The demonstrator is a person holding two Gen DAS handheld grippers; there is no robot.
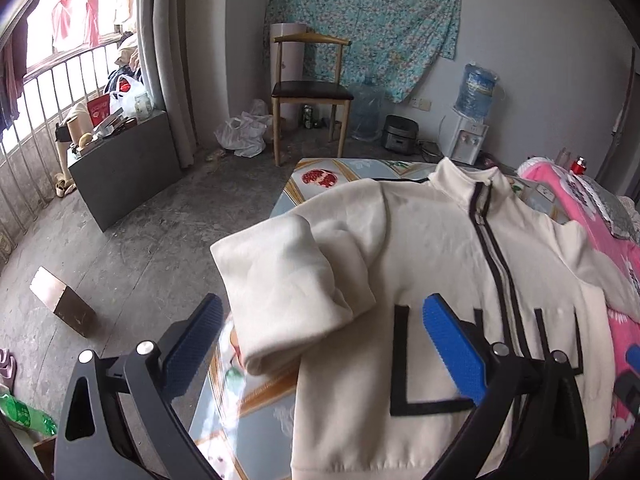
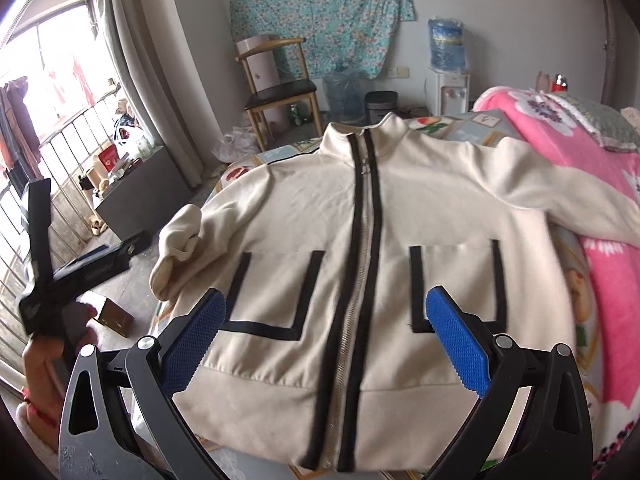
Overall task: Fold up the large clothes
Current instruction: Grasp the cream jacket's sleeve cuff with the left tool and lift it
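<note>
A cream zip-up jacket [image 2: 288, 232] with black trim lies front up on a fruit-print sheet [image 1: 320, 178], collar away from me. Its left sleeve [image 1: 292, 288] is bunched in a fold at the sheet's left edge. The other sleeve [image 2: 560, 200] stretches out onto a pink blanket [image 2: 608, 264]. My left gripper [image 1: 322, 312] hangs open above the bunched sleeve and the left pocket, holding nothing. My right gripper [image 2: 327, 300] is open above the hem, straddling the zipper [image 2: 360, 240]. In the right wrist view a hand [image 2: 44, 360] holds the left gripper [image 2: 116, 256] off the jacket's left side.
The pink blanket covers the bed on the right. Bare concrete floor lies to the left, with a brown box [image 1: 64, 304] and a dark cabinet [image 1: 128, 168] by the window railing. A wooden chair [image 1: 308, 96] and a water dispenser [image 1: 472, 120] stand at the far wall.
</note>
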